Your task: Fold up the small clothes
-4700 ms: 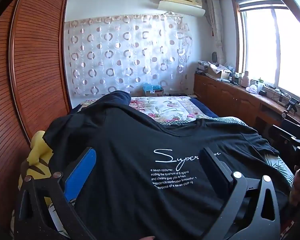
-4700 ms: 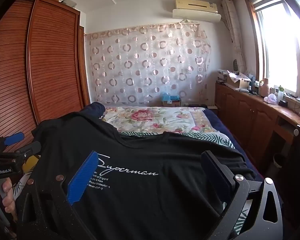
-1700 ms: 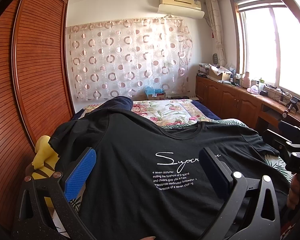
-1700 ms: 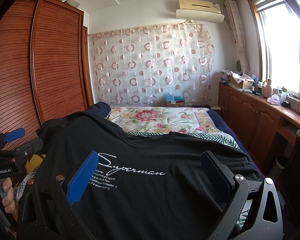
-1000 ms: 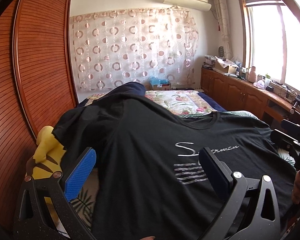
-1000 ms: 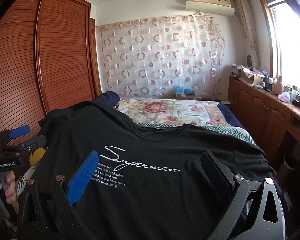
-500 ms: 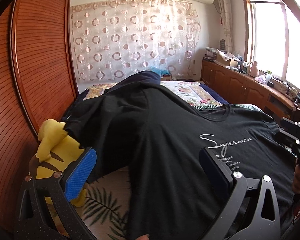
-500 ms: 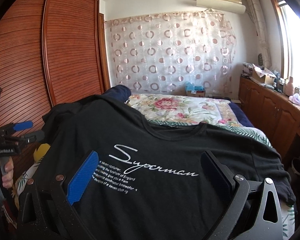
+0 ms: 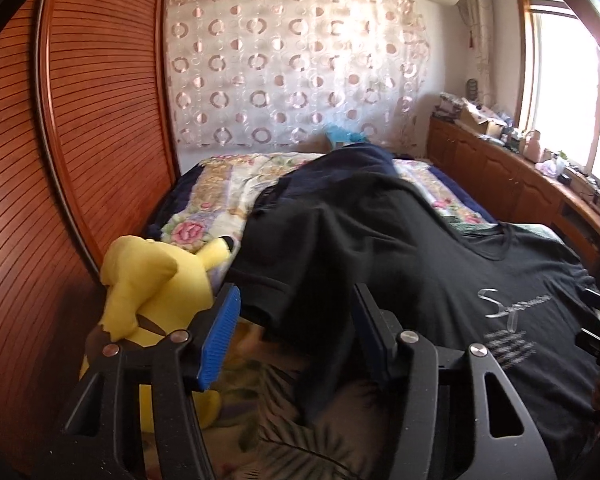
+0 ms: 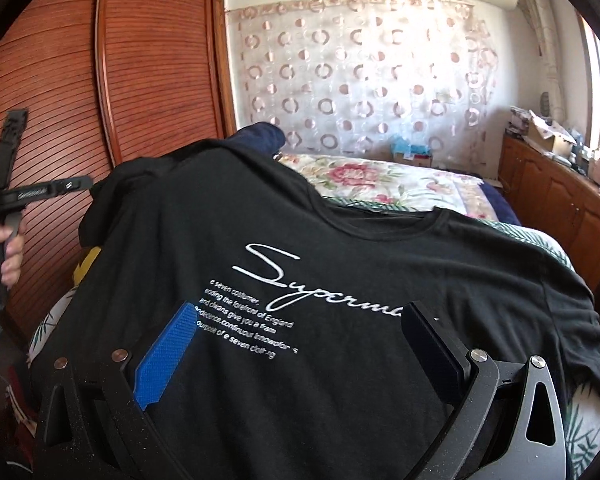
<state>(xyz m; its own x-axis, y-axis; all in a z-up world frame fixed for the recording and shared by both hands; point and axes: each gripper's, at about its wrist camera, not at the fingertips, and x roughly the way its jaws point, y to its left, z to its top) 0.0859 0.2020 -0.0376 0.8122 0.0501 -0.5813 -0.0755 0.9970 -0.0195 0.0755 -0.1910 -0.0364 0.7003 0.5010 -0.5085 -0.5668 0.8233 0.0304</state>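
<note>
Left gripper (image 9: 296,336), jaws just closing, now frames the black printed cotton T-shirt's (image 9: 440,280) sleeve hem, pads not visibly pressing; earlier it faced the chest print. Right gripper (image 10: 300,344) gapes, empty, above the shirt spread on the leaf-patterned bed (image 9: 300,432), beside a yellow plush toy (image 9: 152,280)

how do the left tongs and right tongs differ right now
The left tongs have just been closing to a narrower gap around the black t-shirt sleeve edge; the right tongs are spread wide over its printed chest. Left sits beside the yellow plush; right doesn't. Both have one blue pad.
</note>
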